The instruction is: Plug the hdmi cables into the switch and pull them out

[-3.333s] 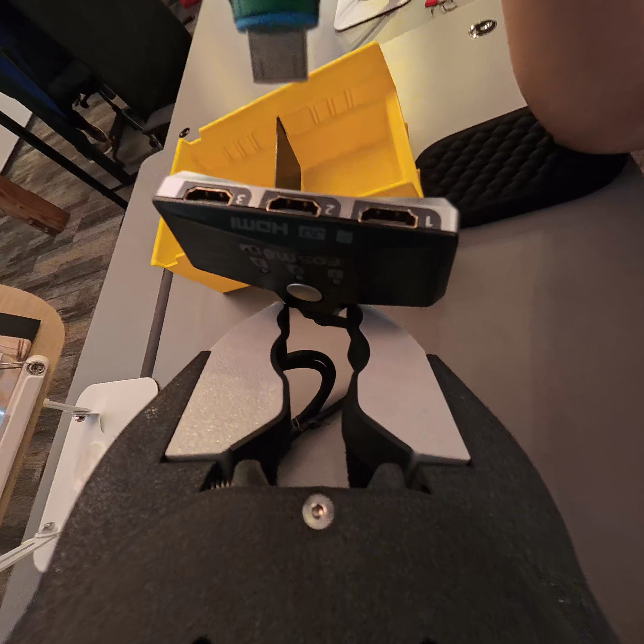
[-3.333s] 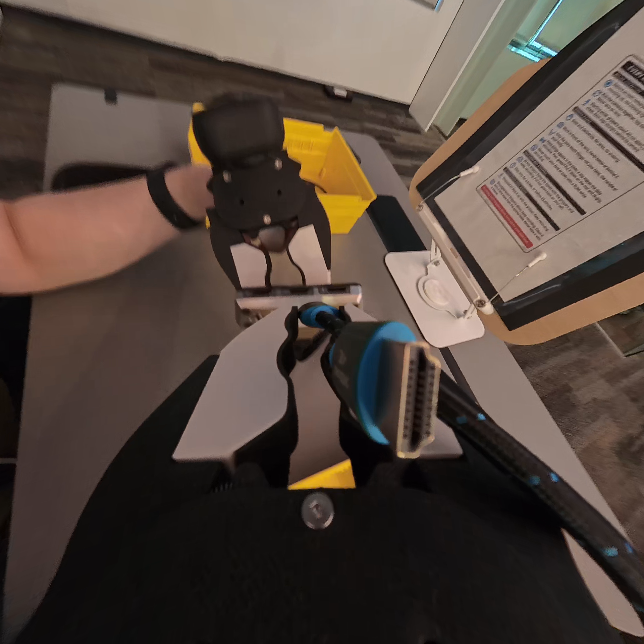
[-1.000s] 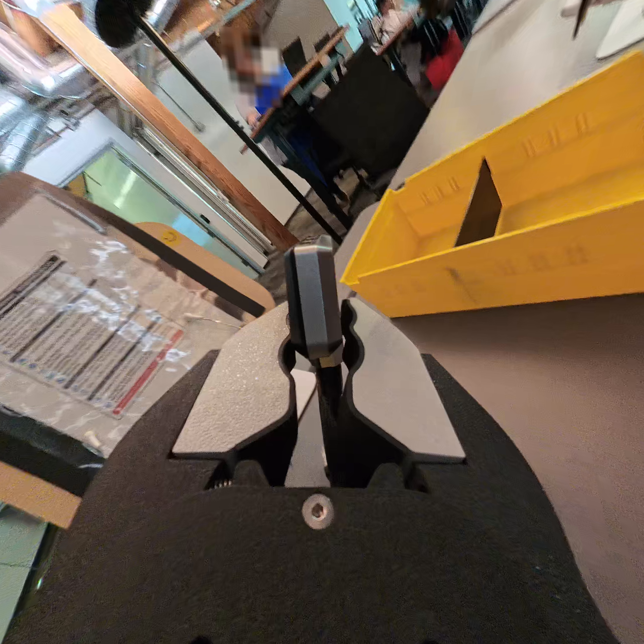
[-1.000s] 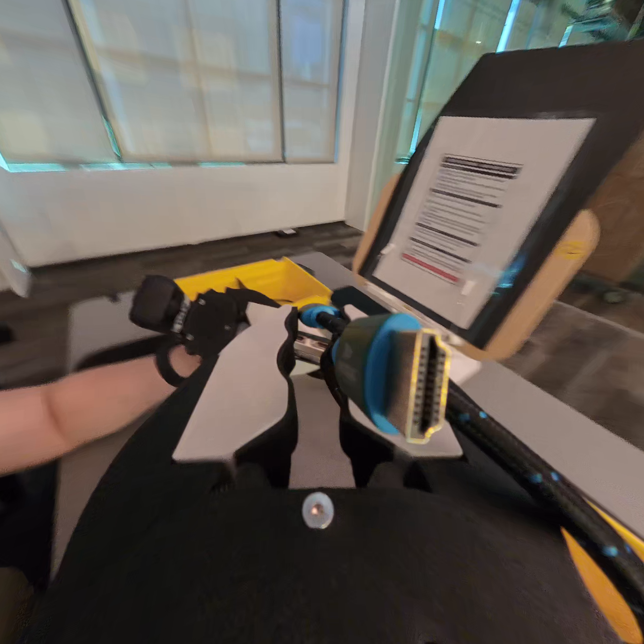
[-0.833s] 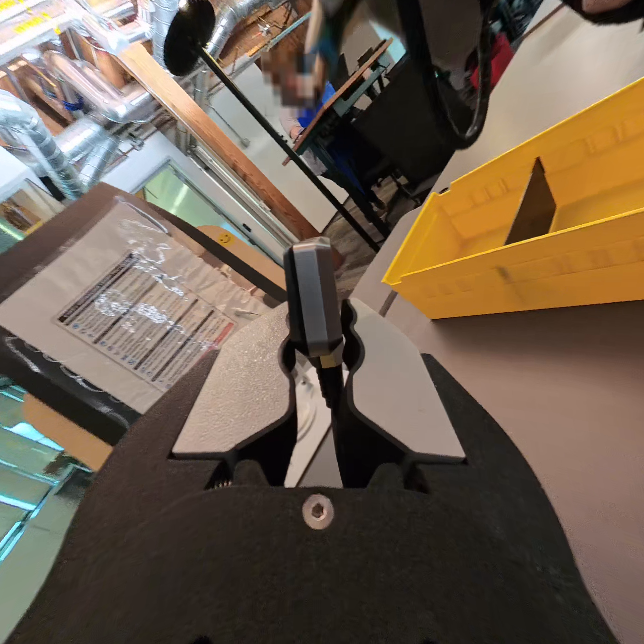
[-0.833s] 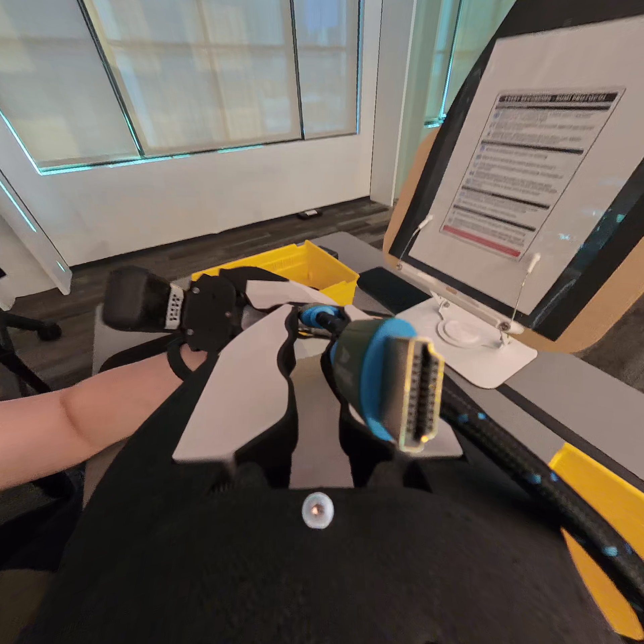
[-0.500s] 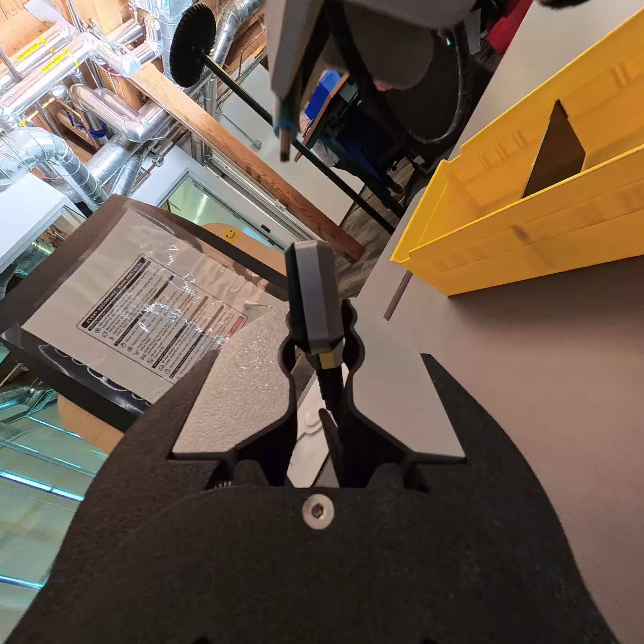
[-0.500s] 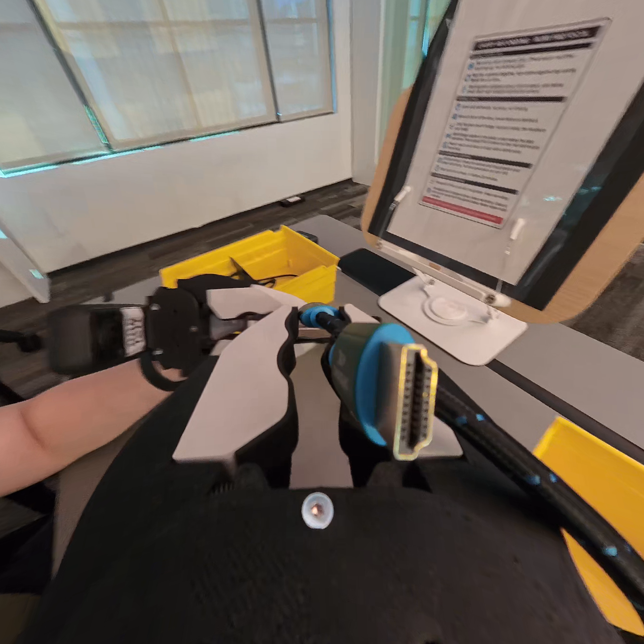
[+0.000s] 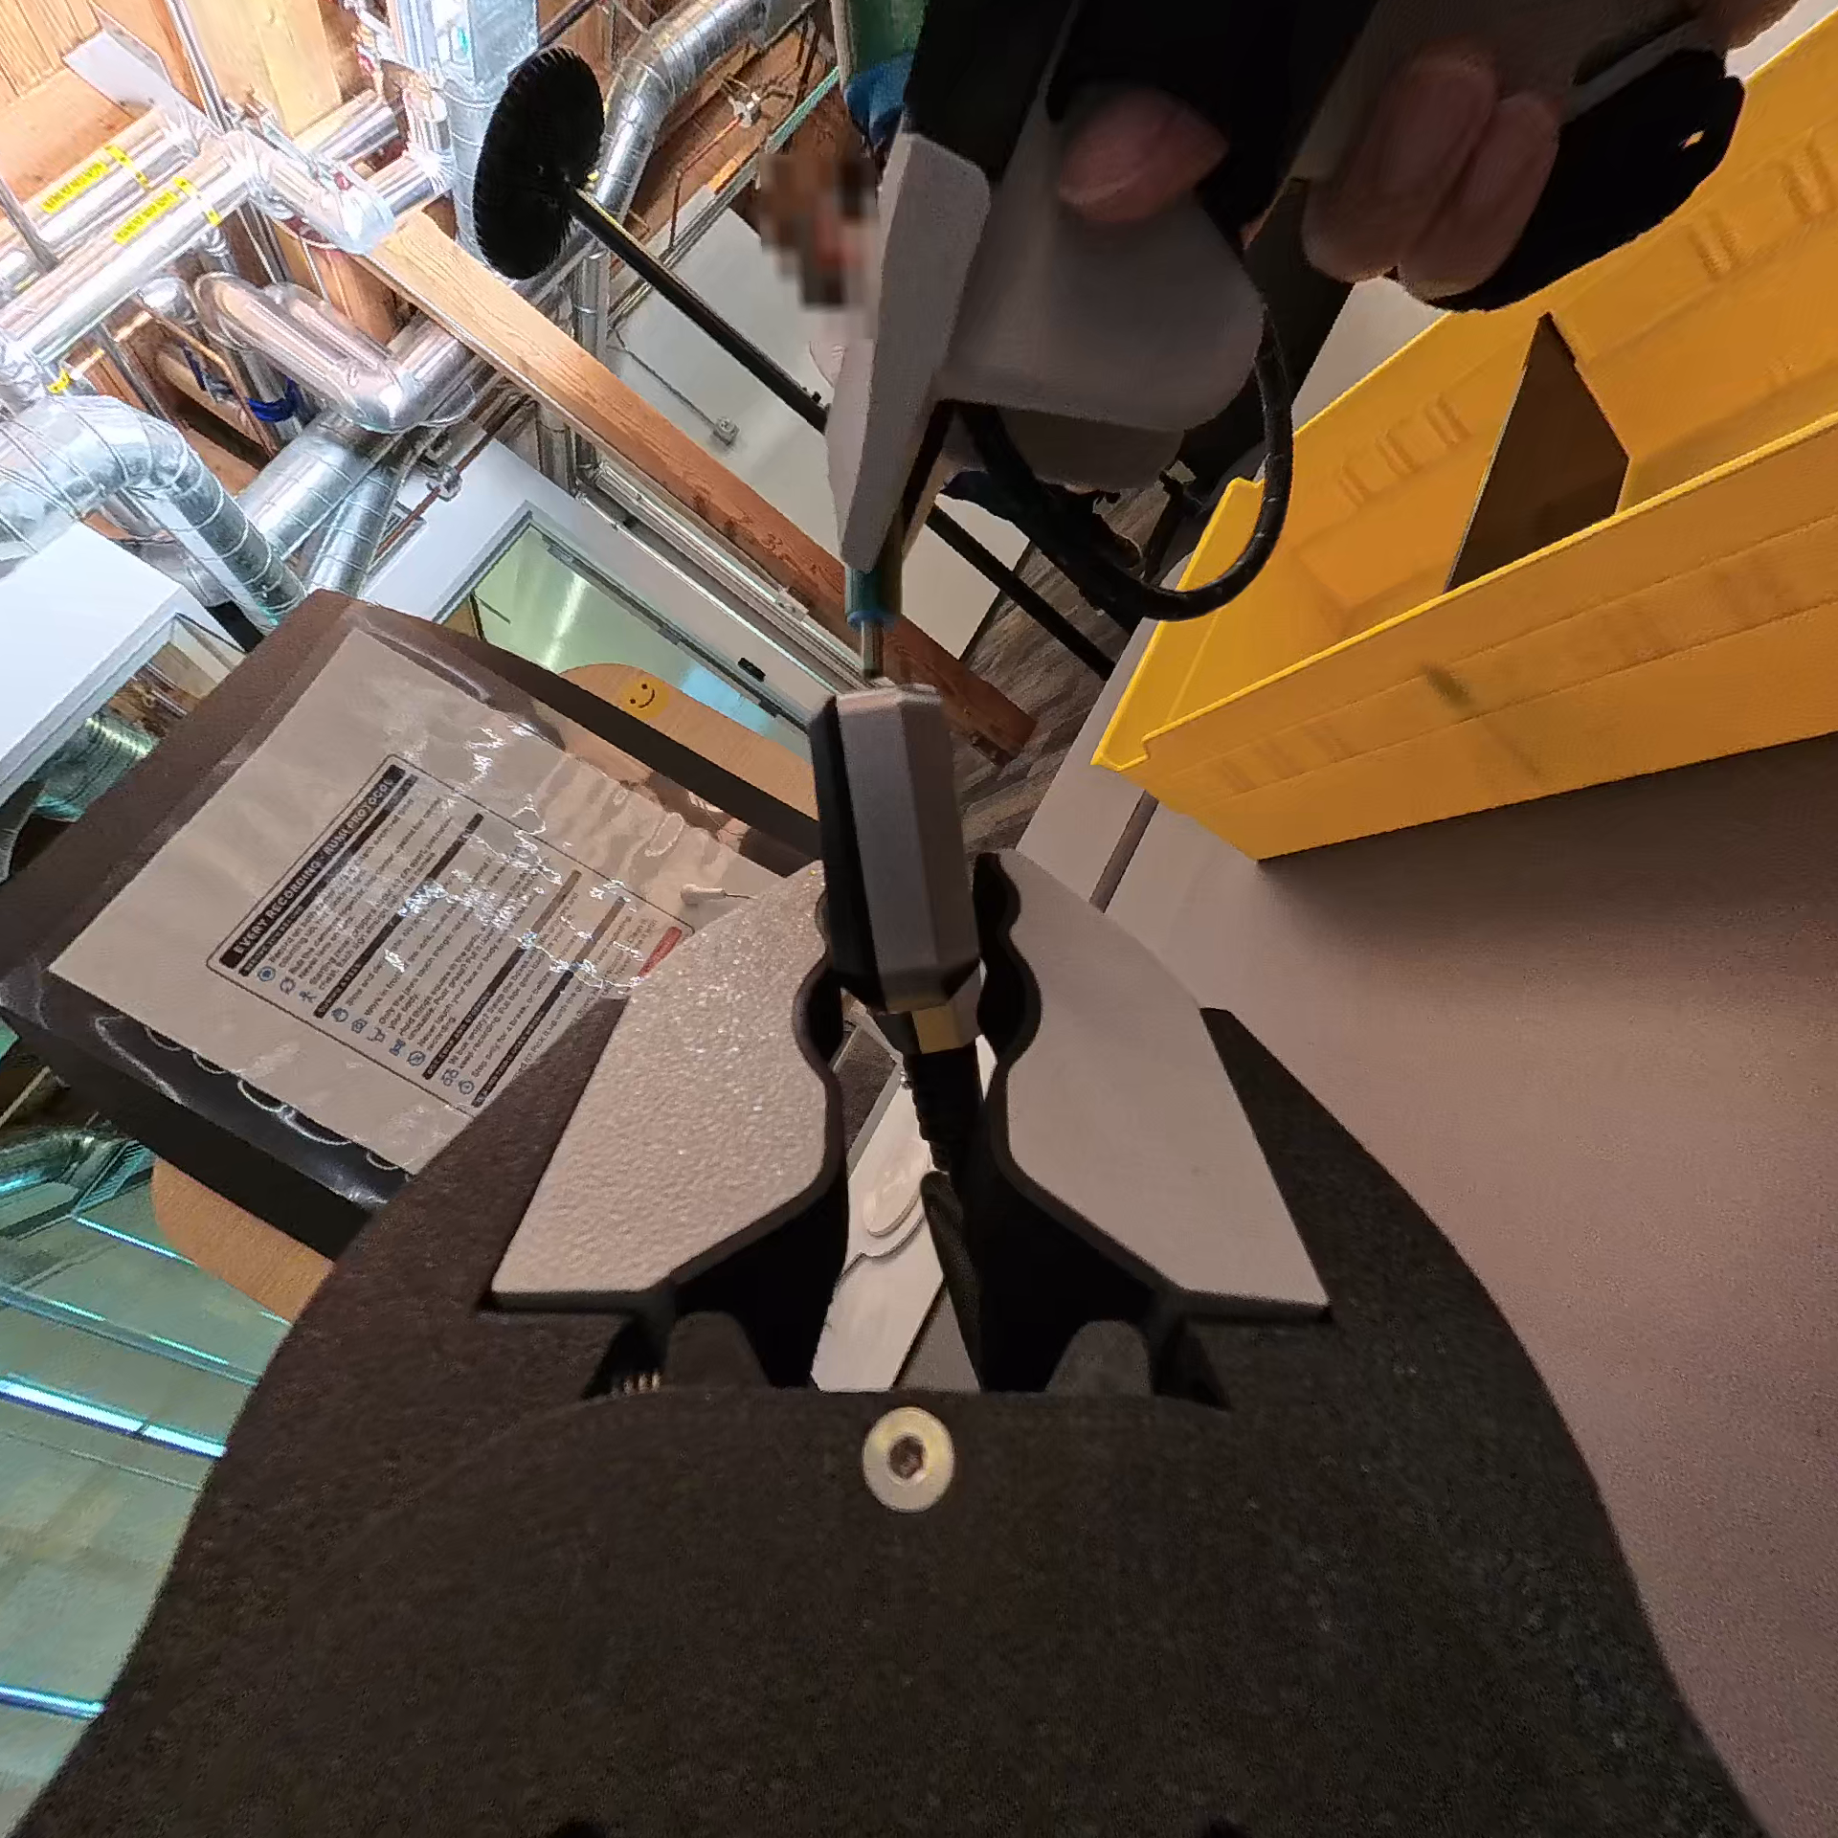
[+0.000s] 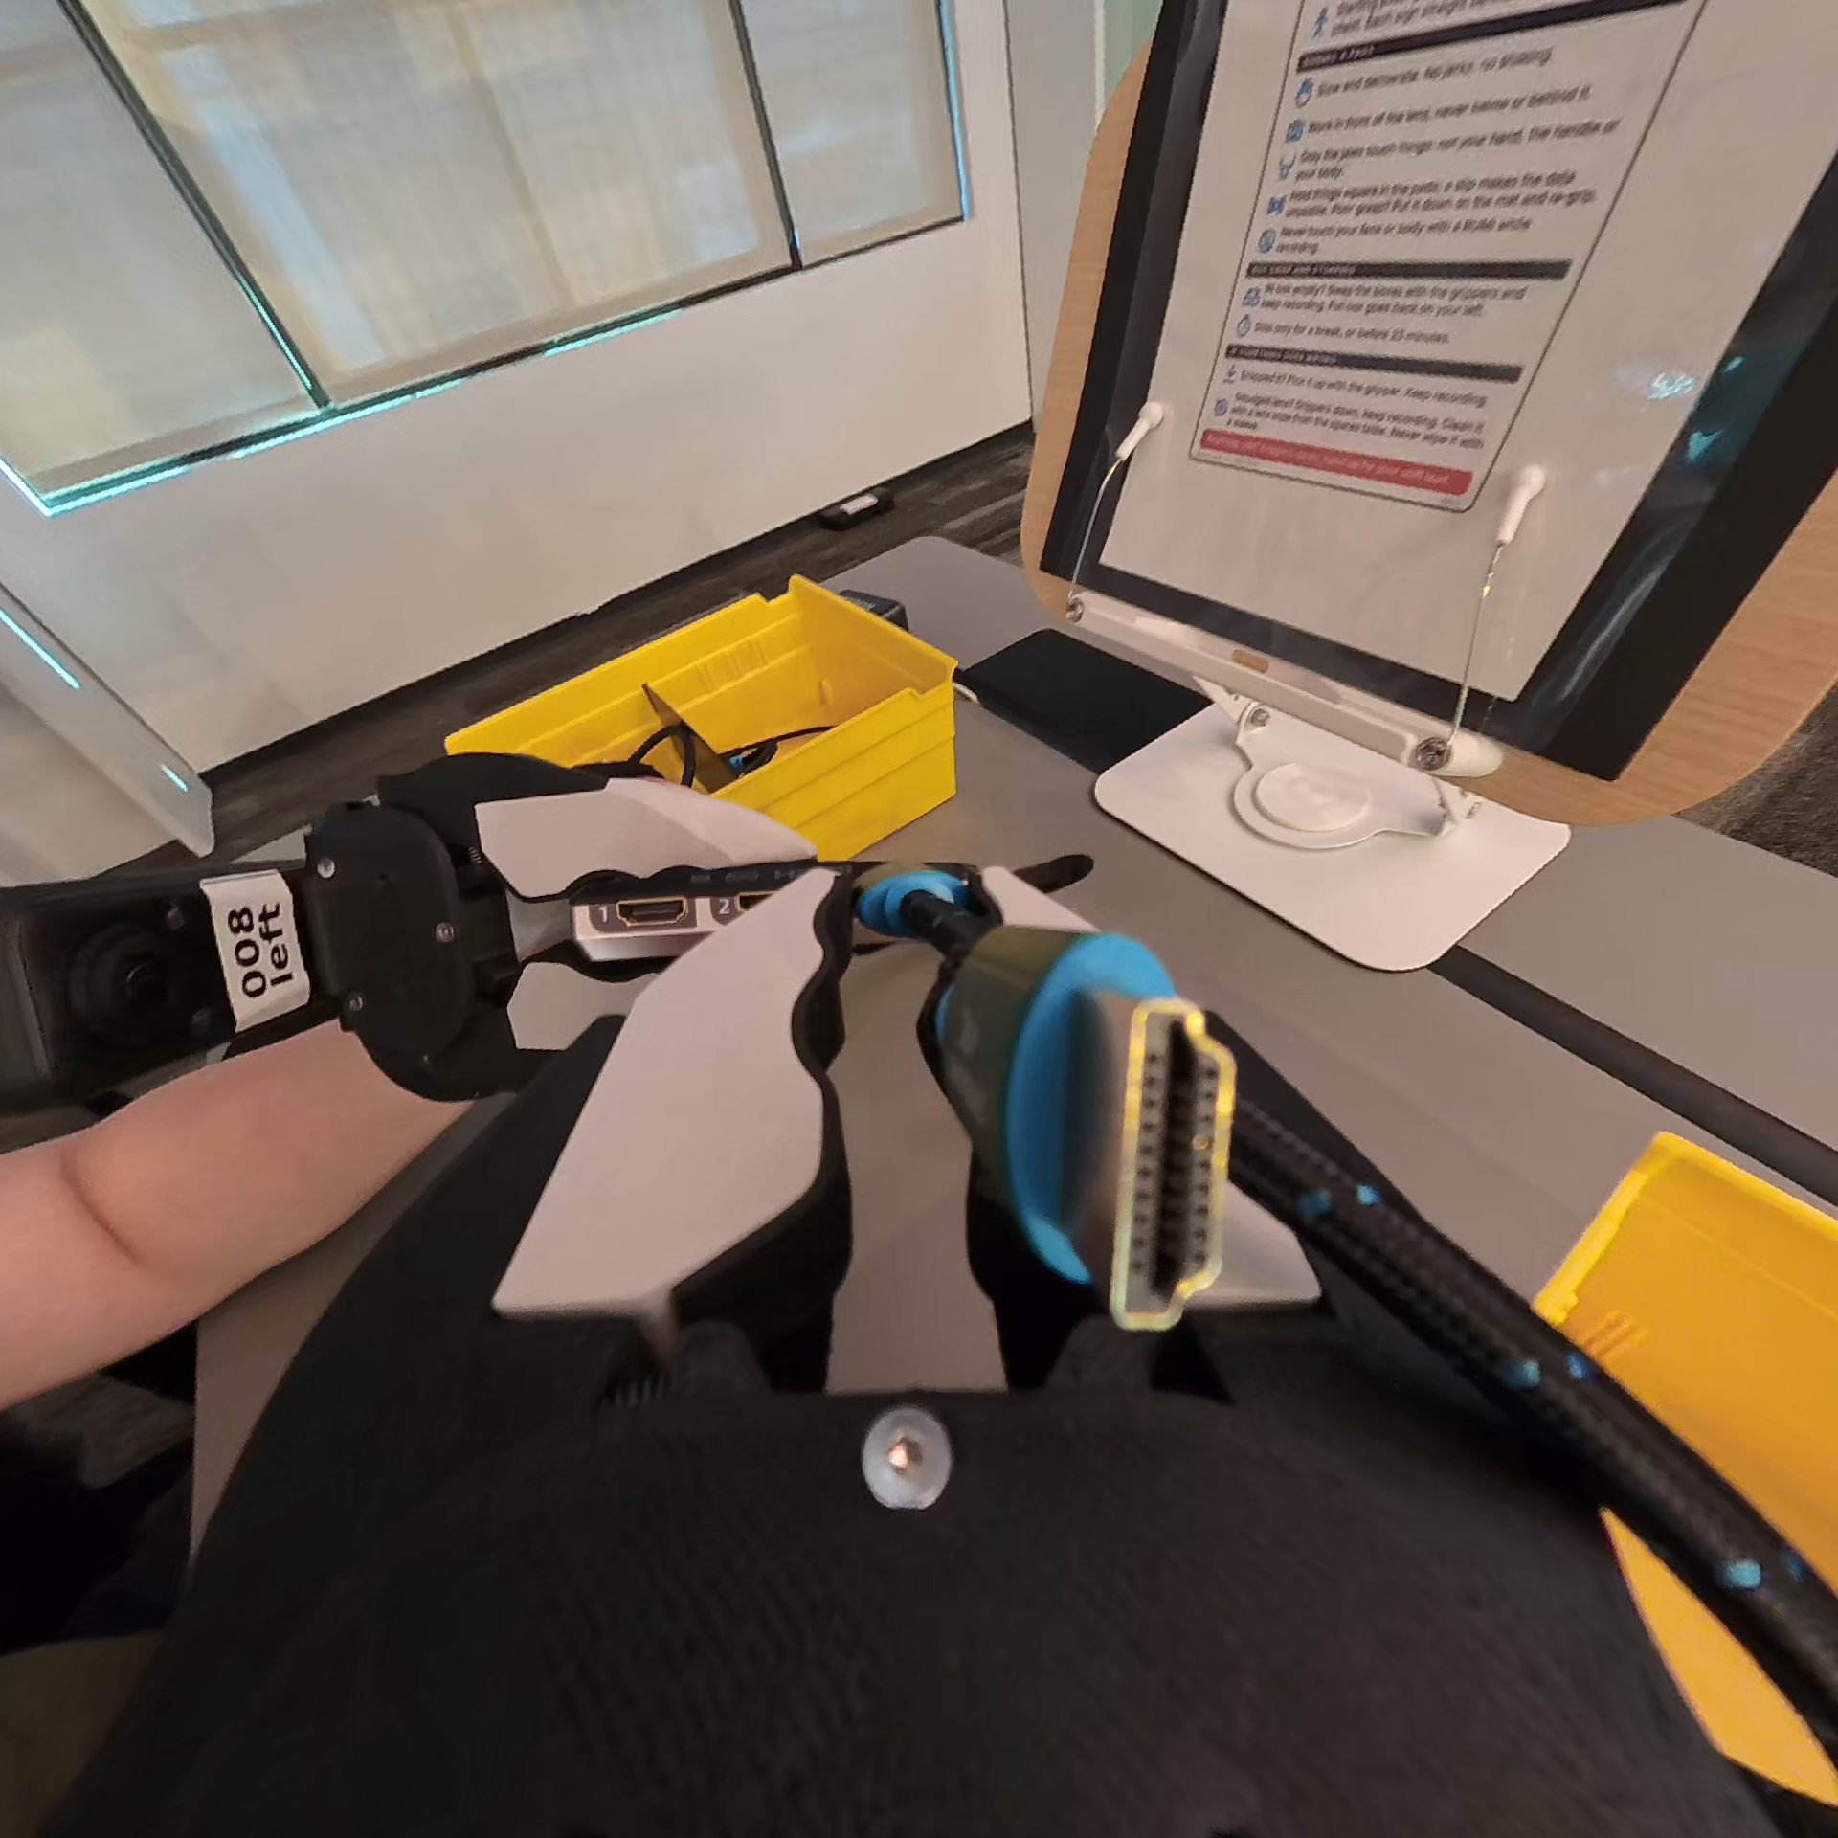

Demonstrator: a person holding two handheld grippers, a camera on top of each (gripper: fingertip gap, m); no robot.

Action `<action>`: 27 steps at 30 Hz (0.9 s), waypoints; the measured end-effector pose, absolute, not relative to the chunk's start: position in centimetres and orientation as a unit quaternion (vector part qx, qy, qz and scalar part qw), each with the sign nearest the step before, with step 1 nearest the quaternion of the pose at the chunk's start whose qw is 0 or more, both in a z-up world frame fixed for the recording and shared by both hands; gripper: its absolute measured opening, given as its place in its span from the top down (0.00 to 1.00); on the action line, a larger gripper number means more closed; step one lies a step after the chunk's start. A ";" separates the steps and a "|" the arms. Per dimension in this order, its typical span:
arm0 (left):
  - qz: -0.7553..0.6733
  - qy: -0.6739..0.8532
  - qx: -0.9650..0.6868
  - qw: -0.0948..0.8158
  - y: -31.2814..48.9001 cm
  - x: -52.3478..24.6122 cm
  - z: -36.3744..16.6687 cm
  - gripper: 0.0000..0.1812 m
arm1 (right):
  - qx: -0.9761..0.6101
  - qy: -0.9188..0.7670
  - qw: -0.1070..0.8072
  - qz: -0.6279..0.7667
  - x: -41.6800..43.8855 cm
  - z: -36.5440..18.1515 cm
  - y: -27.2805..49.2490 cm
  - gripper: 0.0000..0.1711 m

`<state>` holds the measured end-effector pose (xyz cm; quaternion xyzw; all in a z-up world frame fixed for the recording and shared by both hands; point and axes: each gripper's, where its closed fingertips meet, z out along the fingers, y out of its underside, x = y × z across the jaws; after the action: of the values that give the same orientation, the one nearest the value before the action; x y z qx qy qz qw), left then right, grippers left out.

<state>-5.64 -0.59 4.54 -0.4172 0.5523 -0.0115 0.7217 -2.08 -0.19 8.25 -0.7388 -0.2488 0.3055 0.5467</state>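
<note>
My left gripper (image 9: 900, 885) is shut on the grey HDMI switch (image 9: 885, 845), held edge-on above the grey table. In the right wrist view the left gripper (image 10: 696, 895) comes in from the left, and the switch (image 10: 646, 910) shows its numbered ports. My right gripper (image 10: 910, 890) is shut on the blue-collared plug (image 10: 895, 900) of a black braided HDMI cable, right at the switch's port side. In the left wrist view this plug (image 9: 873, 627) points at the switch's far edge, almost touching. The cable's other plug (image 10: 1124, 1124) loops back close to the camera.
A yellow divided bin (image 10: 796, 696) with cables in it stands behind the grippers and also shows in the left wrist view (image 9: 1492, 646). A second yellow bin (image 10: 1711, 1313) is at the lower right. A stand with an instruction sheet (image 10: 1392, 298) rests on a white base (image 10: 1333, 845).
The right gripper with its plug has moved in toward the switch, and the plug tip now sits at the switch's edge. The left gripper has tilted up and still holds the switch.
</note>
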 end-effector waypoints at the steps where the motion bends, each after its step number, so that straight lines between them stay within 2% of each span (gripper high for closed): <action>1: -0.009 0.552 -0.417 0.722 -0.6 -5.6 4.6 0.88 | -0.741 -0.252 0.543 0.304 -2.1 8.1 -0.3 0.87; 15: 0.080 0.571 -0.377 0.725 -1.2 -5.8 4.8 0.88 | -0.746 -0.243 0.529 0.323 -2.3 7.6 -0.2 0.87; 19: 0.059 0.582 -0.370 0.721 -1.8 -5.8 5.0 0.87 | -0.725 -0.302 0.551 0.281 -2.4 7.9 -0.6 0.87; 27: 0.042 0.578 -0.358 0.732 -3.2 -5.7 6.5 0.88 | -0.706 -0.294 0.541 0.349 -2.3 8.9 -1.5 0.88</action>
<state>-5.74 -3.19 6.46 -0.3578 0.5783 0.0416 0.7320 -2.28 -1.50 8.91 -0.7065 -0.2937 0.3486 0.5414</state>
